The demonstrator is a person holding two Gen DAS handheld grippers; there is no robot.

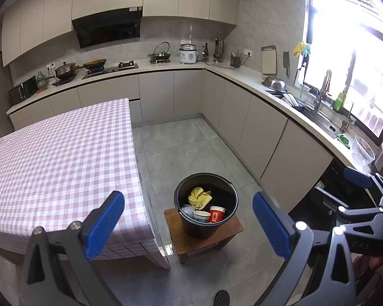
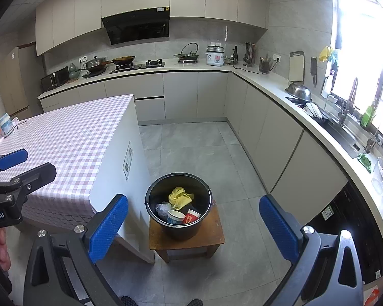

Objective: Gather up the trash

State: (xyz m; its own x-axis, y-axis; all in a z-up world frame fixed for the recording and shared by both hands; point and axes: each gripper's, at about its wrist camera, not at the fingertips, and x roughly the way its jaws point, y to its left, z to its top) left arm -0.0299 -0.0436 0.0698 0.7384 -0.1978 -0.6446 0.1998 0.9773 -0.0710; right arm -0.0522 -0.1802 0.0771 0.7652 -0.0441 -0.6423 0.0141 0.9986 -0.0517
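Left wrist view: both claws hung empty above the round black plastic bucket [image 1: 205,213].
You held the left claw [image 1: 189,225] and right claw [image 2: 194,225] spread apart; sweep the pink checked tabletop [image 2: 63,137] for leftovers.

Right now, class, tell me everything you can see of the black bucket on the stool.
The black bucket is round, looks like plastic, and stands upright and open on a small brown wooden stool on the grey tile floor, beside the corner of the checked table. A thin handle lies folded down along its rim. Inside lie a crumpled yellow cloth, a red paper cup, a white and blue paper cup and some clear plastic. Neither gripper touches it.
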